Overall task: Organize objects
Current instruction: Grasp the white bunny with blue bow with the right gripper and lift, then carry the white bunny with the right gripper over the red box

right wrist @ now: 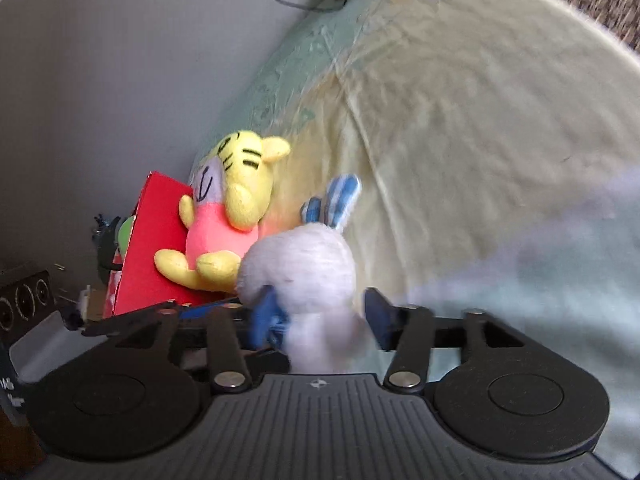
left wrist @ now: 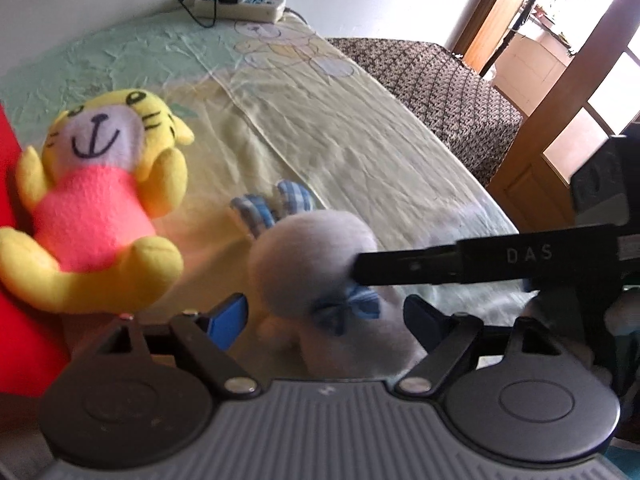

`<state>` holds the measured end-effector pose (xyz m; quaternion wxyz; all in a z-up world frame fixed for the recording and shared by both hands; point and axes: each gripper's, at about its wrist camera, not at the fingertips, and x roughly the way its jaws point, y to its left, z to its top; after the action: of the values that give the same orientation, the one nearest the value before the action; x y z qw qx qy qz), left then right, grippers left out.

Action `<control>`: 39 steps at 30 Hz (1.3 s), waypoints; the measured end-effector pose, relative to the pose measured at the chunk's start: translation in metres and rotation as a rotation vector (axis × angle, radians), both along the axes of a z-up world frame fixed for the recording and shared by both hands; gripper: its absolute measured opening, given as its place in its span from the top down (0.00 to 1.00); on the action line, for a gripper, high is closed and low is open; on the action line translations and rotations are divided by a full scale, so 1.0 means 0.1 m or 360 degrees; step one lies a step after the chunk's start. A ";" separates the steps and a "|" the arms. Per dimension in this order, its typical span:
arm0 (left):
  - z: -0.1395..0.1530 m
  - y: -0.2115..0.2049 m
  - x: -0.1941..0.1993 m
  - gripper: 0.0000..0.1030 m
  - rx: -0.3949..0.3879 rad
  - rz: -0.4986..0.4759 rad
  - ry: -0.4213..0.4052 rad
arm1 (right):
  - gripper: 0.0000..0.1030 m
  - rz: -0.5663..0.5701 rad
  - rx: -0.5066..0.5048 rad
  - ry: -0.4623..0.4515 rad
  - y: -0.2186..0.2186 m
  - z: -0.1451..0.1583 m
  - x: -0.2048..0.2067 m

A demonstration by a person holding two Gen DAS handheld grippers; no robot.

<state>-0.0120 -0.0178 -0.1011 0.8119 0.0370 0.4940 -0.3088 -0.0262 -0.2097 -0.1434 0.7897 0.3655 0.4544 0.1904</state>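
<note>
A white bunny plush [left wrist: 312, 268] with blue checked ears and a blue bow sits upright on the bed. It stands between the fingers of my left gripper [left wrist: 324, 316], whose blue pads stay a little off its sides, so that gripper is open. My right gripper [right wrist: 320, 316] also straddles the bunny [right wrist: 300, 268] with its jaws spread wide and is open; the left pad looks close to the bow, but blur hides any contact. One black finger [left wrist: 420, 264] of the right gripper reaches the bunny's head. A yellow tiger plush [left wrist: 96, 200] in a pink shirt leans on a red box [left wrist: 16, 280].
A pale yellow-green bedsheet [left wrist: 360, 140] covers the bed. A power strip [left wrist: 240, 4] with a charger and cables lies at its far end by the wall. A brown patterned blanket [left wrist: 440, 92] and a wooden door [left wrist: 560, 120] are to the right.
</note>
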 end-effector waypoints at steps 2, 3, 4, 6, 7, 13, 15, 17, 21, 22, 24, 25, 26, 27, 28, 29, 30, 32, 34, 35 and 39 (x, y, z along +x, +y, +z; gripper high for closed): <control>-0.03 0.00 0.02 0.19 0.0012 0.0005 0.0011 | 0.45 0.0036 0.0066 0.0019 0.06 -0.05 0.05; -0.04 0.00 0.03 0.19 0.0022 0.0013 0.0016 | 0.45 0.0046 0.0090 0.0028 0.10 -0.07 0.07; -0.06 0.01 0.04 0.19 0.0037 0.0025 0.0023 | 0.46 0.0052 0.0105 0.0030 0.13 -0.07 0.09; -0.10 0.04 0.07 0.19 0.0039 0.0046 0.0045 | 0.47 0.0061 0.0141 0.0042 0.18 -0.09 0.11; -0.12 0.06 0.10 0.19 0.0033 0.0060 0.0058 | 0.47 0.0063 0.0152 0.0050 0.20 -0.10 0.11; -0.13 0.10 0.12 0.21 0.0038 0.0079 0.0075 | 0.50 0.0100 0.0104 0.0029 0.25 -0.03 0.10; -0.12 0.08 0.10 0.21 0.0042 0.0060 0.0065 | 0.50 0.0089 0.0108 0.0038 0.22 0.00 0.06; -0.10 0.07 0.06 0.21 0.0039 0.0036 0.0054 | 0.50 0.0086 0.0095 0.0028 0.21 0.04 0.00; -0.03 0.03 -0.04 0.22 0.0047 -0.0019 0.0009 | 0.50 0.0086 0.0060 -0.0006 0.20 0.13 -0.12; -0.02 0.02 -0.07 0.22 0.0049 -0.0030 -0.0005 | 0.50 0.0087 0.0050 -0.0018 0.20 0.16 -0.15; 0.02 0.02 -0.13 0.22 0.0048 -0.0045 -0.0031 | 0.50 0.0084 0.0034 -0.0041 0.21 0.20 -0.21; 0.04 0.03 -0.16 0.22 0.0045 -0.0049 -0.0043 | 0.50 0.0081 0.0030 -0.0050 0.22 0.22 -0.23; 0.06 0.03 -0.18 0.22 0.0041 -0.0050 -0.0053 | 0.50 0.0079 0.0025 -0.0060 0.24 0.25 -0.24; 0.09 0.05 -0.21 0.22 0.0036 -0.0051 -0.0065 | 0.50 0.0079 0.0017 -0.0076 0.25 0.28 -0.27; 0.12 0.06 -0.23 0.22 0.0029 -0.0052 -0.0081 | 0.50 0.0079 0.0010 -0.0091 0.27 0.31 -0.28; 0.14 0.08 -0.26 0.22 0.0021 -0.0054 -0.0098 | 0.50 0.0080 0.0002 -0.0105 0.30 0.34 -0.30; 0.17 0.10 -0.28 0.22 0.0018 -0.0059 -0.0116 | 0.50 0.0079 -0.0007 -0.0121 0.33 0.37 -0.32; 0.24 0.16 -0.33 0.22 0.0013 -0.0072 -0.0159 | 0.50 0.0073 -0.0025 -0.0155 0.41 0.45 -0.36; 0.31 0.23 -0.38 0.22 0.0008 -0.0086 -0.0200 | 0.50 0.0067 -0.0042 -0.0194 0.50 0.54 -0.40; 0.35 0.26 -0.40 0.22 0.0006 -0.0092 -0.0221 | 0.50 0.0066 -0.0051 -0.0215 0.56 0.59 -0.41; 0.54 0.51 -0.46 0.22 -0.0032 -0.0094 -0.0294 | 0.50 0.0068 -0.0085 -0.0311 0.80 0.76 -0.48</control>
<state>-0.0580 0.0334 -0.0470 0.8448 0.0718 0.4126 -0.3330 -0.0746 -0.1297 -0.0674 0.8355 0.3142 0.3878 0.2299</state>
